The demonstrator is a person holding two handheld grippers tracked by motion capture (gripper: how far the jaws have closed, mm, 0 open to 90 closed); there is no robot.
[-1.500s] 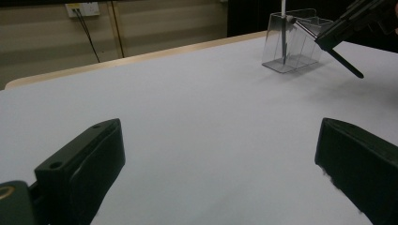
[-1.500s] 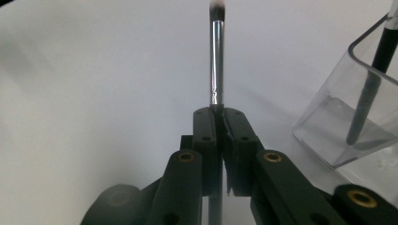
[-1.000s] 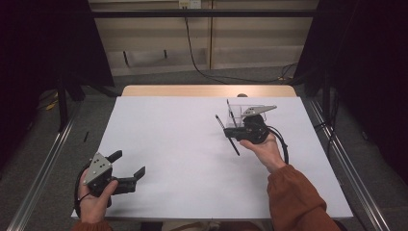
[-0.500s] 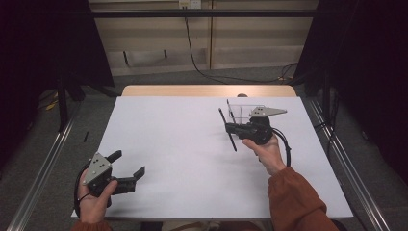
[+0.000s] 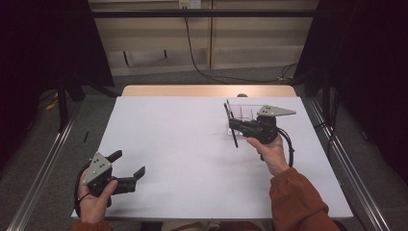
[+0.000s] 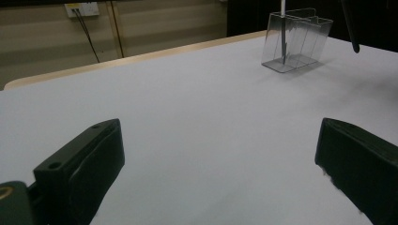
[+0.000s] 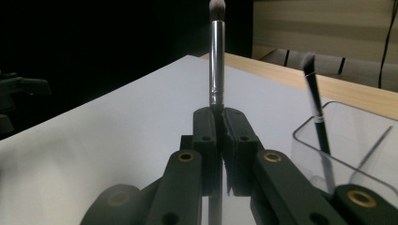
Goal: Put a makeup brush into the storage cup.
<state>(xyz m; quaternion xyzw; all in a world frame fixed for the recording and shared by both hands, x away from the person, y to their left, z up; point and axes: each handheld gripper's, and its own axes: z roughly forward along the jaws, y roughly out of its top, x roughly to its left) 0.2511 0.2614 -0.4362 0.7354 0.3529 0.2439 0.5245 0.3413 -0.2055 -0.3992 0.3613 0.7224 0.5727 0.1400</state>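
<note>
My right gripper [image 5: 232, 126] is shut on a makeup brush [image 5: 235, 139] with a silver ferrule and a pale tip [image 7: 217, 56]. The brush stands nearly upright between the closed jaws [image 7: 219, 115], just left of a clear plastic holder [image 5: 243, 114]. The holder [image 7: 356, 140] has a second, thin black brush [image 7: 315, 101] leaning inside it. My left gripper [image 5: 127, 163] rests open near the table's front left corner, with nothing between its jaws [image 6: 220, 159]. From there the clear holder [image 6: 296, 40] stands far off across the sheet.
A white sheet [image 5: 192, 144] covers the table, with a strip of bare wood [image 5: 207, 90] along the far edge. Metal rails [image 5: 346, 163] run along both sides. Cables [image 5: 202, 62] trail on the floor behind the table.
The right gripper has drifted slightly toward the far side with the brush, which now stands a little steeper. The left gripper has stayed where it was.
</note>
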